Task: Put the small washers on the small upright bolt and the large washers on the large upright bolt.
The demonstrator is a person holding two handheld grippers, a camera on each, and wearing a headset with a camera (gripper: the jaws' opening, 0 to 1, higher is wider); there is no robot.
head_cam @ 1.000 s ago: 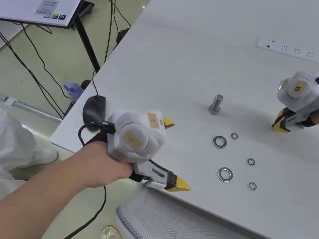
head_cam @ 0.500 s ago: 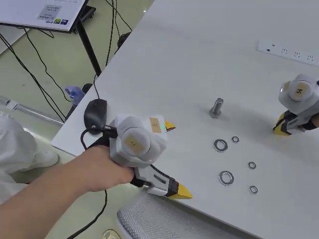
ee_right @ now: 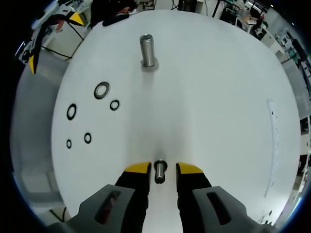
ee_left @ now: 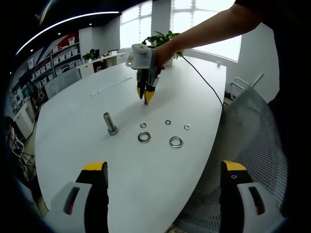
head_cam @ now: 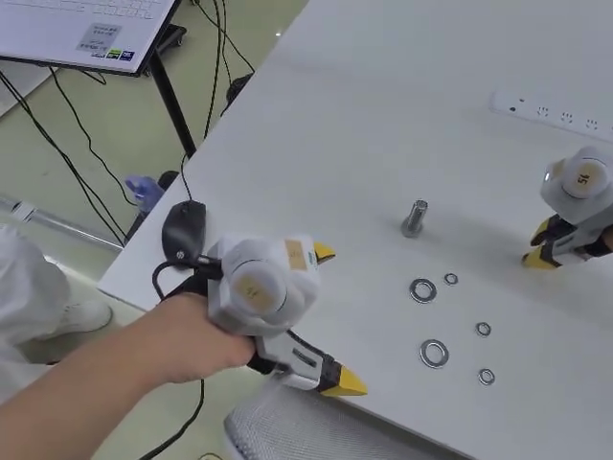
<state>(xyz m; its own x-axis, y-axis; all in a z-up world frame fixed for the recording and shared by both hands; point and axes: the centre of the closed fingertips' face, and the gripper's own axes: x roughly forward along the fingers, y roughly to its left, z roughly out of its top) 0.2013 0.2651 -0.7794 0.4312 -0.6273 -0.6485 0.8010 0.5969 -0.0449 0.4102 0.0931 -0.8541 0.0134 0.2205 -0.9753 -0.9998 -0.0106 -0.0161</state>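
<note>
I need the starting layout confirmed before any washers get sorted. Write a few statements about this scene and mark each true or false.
1. Five washers lie loose on the table. True.
2. A washer already sits on the large bolt. False: its shaft is bare.
3. The left gripper has its jaws spread wide. True.
4. The large bolt lies on its side. False: it stands upright on its head.
5. The small bolt stands between the jaws of the right gripper. True.
</note>
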